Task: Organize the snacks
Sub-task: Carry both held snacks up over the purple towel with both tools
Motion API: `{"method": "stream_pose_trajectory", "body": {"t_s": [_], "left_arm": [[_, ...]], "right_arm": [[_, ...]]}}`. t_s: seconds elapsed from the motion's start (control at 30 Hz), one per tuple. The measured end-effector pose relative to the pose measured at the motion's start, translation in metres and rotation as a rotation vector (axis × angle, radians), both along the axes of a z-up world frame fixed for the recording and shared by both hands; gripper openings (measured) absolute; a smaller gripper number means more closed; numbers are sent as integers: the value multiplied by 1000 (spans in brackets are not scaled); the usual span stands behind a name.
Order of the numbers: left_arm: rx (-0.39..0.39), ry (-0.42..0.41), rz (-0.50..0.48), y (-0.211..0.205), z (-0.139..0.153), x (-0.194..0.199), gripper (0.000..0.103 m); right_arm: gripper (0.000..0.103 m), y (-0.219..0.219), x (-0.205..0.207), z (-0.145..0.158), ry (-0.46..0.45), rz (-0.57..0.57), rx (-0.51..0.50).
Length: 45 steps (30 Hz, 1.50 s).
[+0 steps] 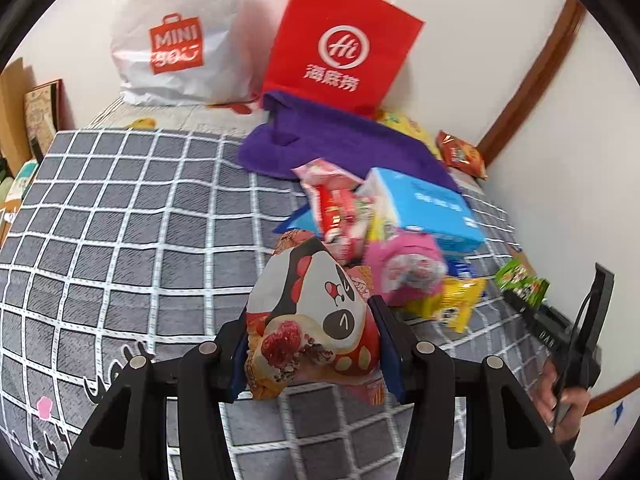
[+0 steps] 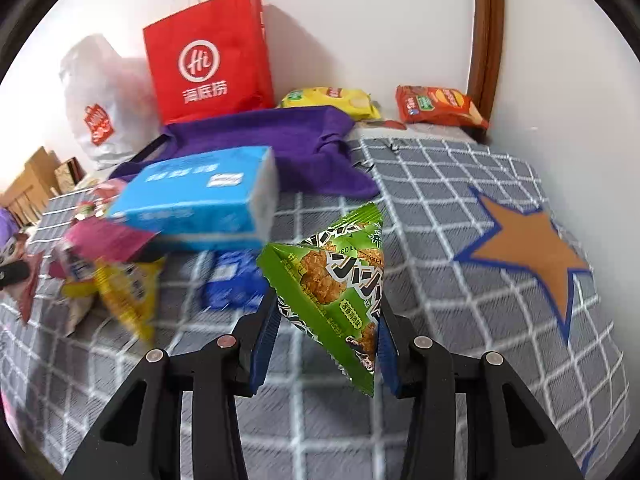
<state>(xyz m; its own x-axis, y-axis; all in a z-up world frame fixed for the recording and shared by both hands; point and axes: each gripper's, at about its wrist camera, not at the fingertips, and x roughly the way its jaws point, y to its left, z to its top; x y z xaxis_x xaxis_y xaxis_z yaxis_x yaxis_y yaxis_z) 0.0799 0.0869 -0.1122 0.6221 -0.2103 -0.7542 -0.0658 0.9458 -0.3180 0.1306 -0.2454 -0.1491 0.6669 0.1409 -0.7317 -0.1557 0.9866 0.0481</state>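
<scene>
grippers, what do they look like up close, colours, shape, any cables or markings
Both the left gripper and the right gripper look alike: black angular linkage arms with triangular cut-outs, round silver pins at the joints, and two fingers faced with flat blue pads. Seen from the left wrist, the right one shows a black body with a thin black cable looped along it and faint pale lettering, too blurred to read. No sleeve shows.

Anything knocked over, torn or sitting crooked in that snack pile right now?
Nothing looks torn or spilled. The blue box sits tilted, propped on loose packets rather than flat on the blanket. The panda packet and the green packet are off the pile, each clamped in a gripper.
</scene>
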Motion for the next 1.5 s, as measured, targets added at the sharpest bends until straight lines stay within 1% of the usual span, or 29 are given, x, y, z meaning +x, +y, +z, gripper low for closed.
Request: {"method": "stream_pose_trajectory", "body": {"t_s": [0.1, 0.3, 0.43, 0.53, 0.7, 0.87, 1.0, 1.17, 1.27, 1.37, 1.5], "left_arm": [[-6, -23, -27, -10, 11, 0, 50], [-8, -46, -55, -24, 27, 8, 50], [8, -54, -76, -36, 37, 19, 50], [18, -59, -99, -44, 47, 31, 50], [38, -75, -128, -52, 66, 54, 50], [83, -107, -124, -55, 89, 79, 50], [87, -118, -129, -55, 103, 100, 50], [92, -126, -125, -51, 121, 129, 50], [94, -128, -125, -50, 128, 145, 50], [113, -128, -118, -47, 132, 163, 50], [123, -118, -109, -41, 131, 185, 50]], "right_arm": [[45, 4, -10, 4, -6, -4, -7], [45, 9, -18, 19, -16, 1, 29], [45, 16, -13, 32, -20, 2, 9], [45, 23, -3, 44, -29, 27, 2], [45, 38, 23, 68, -63, 48, -8], [44, 51, 55, 96, -102, 51, -17], [44, 57, 79, 115, -128, 60, 8], [44, 67, 112, 133, -146, 87, 8], [44, 70, 134, 144, -155, 96, 27], [44, 73, 153, 152, -161, 98, 40], [44, 76, 182, 155, -159, 96, 47]]}}
